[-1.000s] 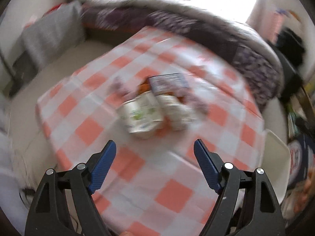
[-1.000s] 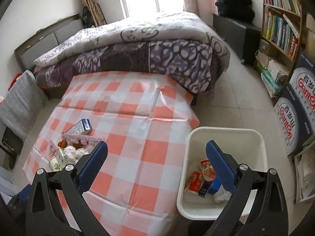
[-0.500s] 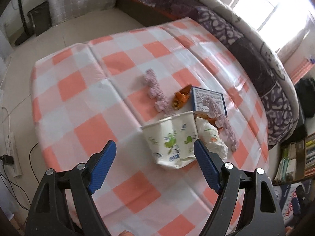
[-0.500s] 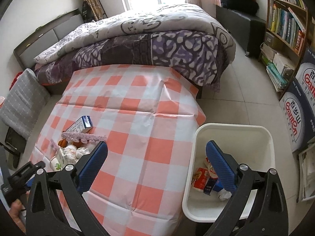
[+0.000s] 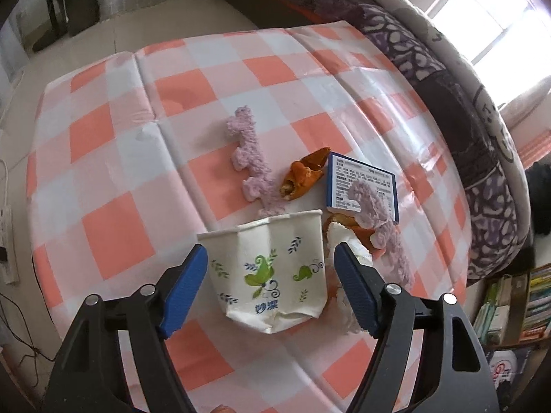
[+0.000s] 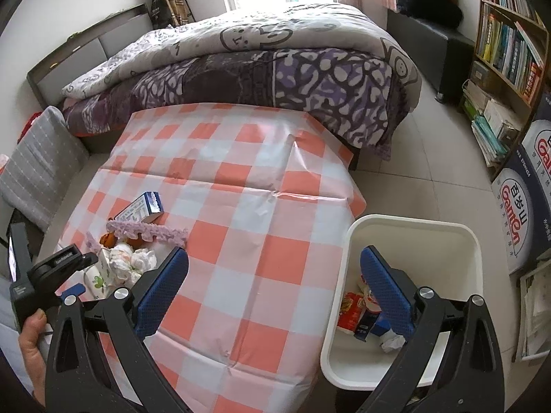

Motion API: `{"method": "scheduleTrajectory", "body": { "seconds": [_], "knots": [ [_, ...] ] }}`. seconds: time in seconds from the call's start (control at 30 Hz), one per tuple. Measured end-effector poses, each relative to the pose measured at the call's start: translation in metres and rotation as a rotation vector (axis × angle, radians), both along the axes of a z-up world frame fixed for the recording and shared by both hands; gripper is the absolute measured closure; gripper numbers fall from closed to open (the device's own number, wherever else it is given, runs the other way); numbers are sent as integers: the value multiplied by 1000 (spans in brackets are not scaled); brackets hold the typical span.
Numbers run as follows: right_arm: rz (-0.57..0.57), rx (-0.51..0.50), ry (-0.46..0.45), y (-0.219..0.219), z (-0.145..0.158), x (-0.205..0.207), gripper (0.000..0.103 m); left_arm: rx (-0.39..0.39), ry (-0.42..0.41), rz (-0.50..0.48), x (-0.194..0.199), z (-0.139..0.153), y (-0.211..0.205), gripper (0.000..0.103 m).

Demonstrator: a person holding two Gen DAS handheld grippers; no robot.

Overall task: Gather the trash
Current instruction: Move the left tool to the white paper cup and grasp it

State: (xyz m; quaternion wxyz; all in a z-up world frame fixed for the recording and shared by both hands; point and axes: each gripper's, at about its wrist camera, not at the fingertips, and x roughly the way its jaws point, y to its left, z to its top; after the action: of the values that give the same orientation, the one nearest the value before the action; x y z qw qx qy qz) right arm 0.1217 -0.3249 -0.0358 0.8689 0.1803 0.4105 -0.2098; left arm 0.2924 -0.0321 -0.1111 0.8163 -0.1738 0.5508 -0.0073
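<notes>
Left wrist view shows the left tongs (image 5: 270, 284) spread wide astride a crushed paper cup (image 5: 272, 272) lying on the checkered bench (image 5: 113, 158), seemingly poised to pinch it, while the right tongs (image 6: 273, 287) wait open over the bin (image 6: 413, 237).

You've got a checked orange-and-white tablecloth (image 6: 261, 258) over the low table, creased across the middle. A bed (image 6: 275, 79) with a purple patterned quilt butts up against its far edge. A grey cushion (image 6: 38, 168) leans at the left. Your right side has a bookshelf (image 6: 506, 55) full of books, with printed cardboard boxes (image 6: 523, 213) stacked just below it.
</notes>
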Motion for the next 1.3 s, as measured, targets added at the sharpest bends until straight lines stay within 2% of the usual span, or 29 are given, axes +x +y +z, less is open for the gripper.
{"method": "scheduleTrajectory", "body": {
  "seconds": [0.27, 0.43, 0.57, 0.63, 0.77, 0.8, 0.83, 0.9, 0.97, 1.0, 1.03, 1.07, 1.2, 1.3],
  "knots": [
    [-4, -1, 15, -2, -3, -3, 7, 42, 27, 9, 6, -16, -4, 28],
    [-1, 5, 25, 1, -5, 1, 7, 113, -10, -101, 2, -15, -18, 28],
    [24, 5, 33, 14, -7, 6, 7, 58, 12, -183, 1, -18, -9, 26],
    [38, 2, 43, 22, -10, 9, 7, 21, 22, -159, -1, -18, 3, 31],
    [51, 12, 58, 30, -14, 13, 7, 23, 51, -182, -7, -13, 12, 39],
    [54, 12, 60, 32, -15, 14, 7, 28, 66, -185, -9, -11, 14, 50],
    [56, 12, 63, 33, -15, 15, 7, 35, 83, -182, -10, -10, 18, 70],
    [62, 27, 66, 35, -17, 16, 7, 3, 119, -161, -13, -8, 29, 70],
    [71, 49, 67, 36, -18, 17, 7, 53, 129, -177, -16, -6, 31, 68],
    [73, 52, 66, 37, -19, 17, 7, 78, 136, -176, -17, -6, 31, 54],
    [75, 48, 66, 37, -19, 17, 7, 74, 136, -160, -18, -6, 32, 33],
    [73, 44, 68, 37, -18, 17, 7, 57, 131, -144, -18, -6, 34, 29],
    [68, 47, 70, 32, -18, 15, 7, 31, 132, -112, -14, -6, 31, 24],
    [63, 47, 69, 26, -16, 14, 7, 88, 150, -121, -12, -13, 20, 23]
  ]
}}
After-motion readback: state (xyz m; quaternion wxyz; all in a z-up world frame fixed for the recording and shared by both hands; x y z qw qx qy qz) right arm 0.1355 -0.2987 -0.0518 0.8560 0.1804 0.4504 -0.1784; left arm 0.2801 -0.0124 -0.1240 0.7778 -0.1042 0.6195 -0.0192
